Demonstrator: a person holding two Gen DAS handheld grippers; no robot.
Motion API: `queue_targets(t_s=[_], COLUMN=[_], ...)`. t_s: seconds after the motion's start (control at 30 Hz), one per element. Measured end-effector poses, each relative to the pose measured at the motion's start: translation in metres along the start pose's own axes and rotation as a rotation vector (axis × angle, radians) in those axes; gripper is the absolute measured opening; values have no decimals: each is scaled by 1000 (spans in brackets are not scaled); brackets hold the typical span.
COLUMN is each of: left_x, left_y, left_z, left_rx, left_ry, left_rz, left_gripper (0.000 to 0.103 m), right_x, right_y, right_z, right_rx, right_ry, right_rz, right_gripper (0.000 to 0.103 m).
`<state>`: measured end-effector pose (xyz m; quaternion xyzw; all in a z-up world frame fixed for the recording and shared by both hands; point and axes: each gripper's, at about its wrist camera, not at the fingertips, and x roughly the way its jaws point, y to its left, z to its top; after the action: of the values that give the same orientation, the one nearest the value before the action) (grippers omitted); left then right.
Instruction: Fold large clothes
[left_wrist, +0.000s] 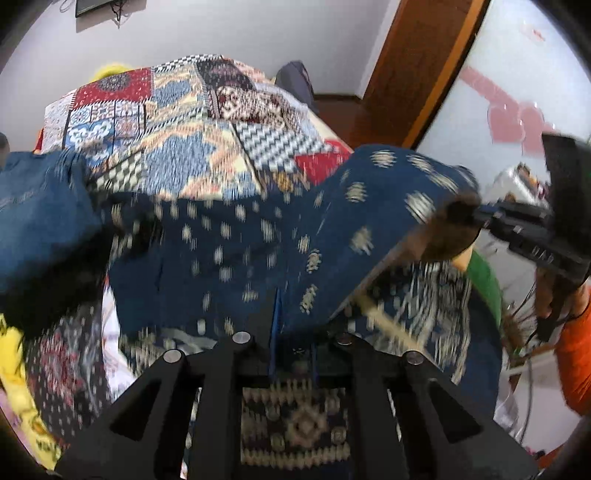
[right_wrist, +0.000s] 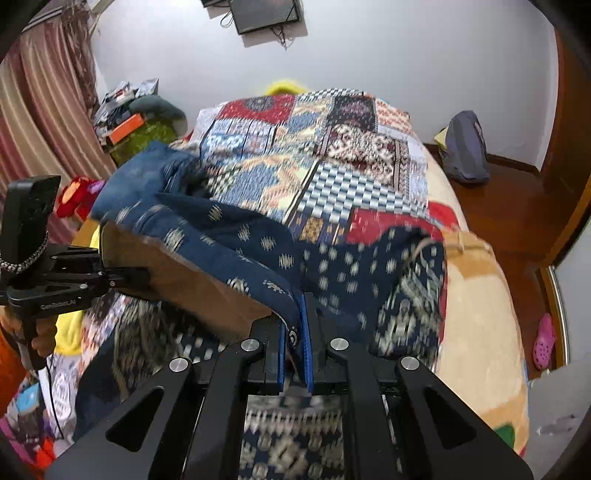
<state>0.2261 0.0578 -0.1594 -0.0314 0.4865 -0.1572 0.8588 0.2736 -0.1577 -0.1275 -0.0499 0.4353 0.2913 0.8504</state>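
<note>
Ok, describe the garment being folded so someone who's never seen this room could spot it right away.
Start at the bed with the patchwork quilt. At its near end lies the navy patterned cloth, lifted by the left gripper and right gripper, both with jaws closed on its edge. Unlike the plain blue denim beside it, it carries pale woven motifs and a brown underside.

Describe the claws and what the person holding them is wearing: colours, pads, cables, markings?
Both claws, left and right, are matte black linkages with silver pivot pins and ribbed blue finger pads. The left carries white lettering, a braided lanyard and a black cable. Orange sleeve.
</note>
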Motion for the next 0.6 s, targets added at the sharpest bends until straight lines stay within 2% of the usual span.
queue_targets(t_s=[0.1,0.13,0.3,0.43,0.5,0.6], left_x=[-7,-11,-31,-55,-65,-75], left_y=[-8,-10,-12,-13,-12,-10], left_z=[-24,-31,-49,-49,-43,-31], left_rx=[24,31,34,37,45,54], left_ry=[12,9,-5,-56,-85,-135], left_rz=[18,26,41,55,56,106], left_gripper=[37,41,41,46,50,55], right_x=[-5,-7,-18,-33,-40,-50], right_y=[5,6,15,23,26,30], right_z=[-15,-20,-36,-38,-34,-26], right_rx=[-2,-6,-26,-54,-66,-70], right_ry=[30,38,66,44,20,-35], right_rz=[0,-5,-13,-19,-26,-32], right_gripper=[9,9,20,26,37,47])
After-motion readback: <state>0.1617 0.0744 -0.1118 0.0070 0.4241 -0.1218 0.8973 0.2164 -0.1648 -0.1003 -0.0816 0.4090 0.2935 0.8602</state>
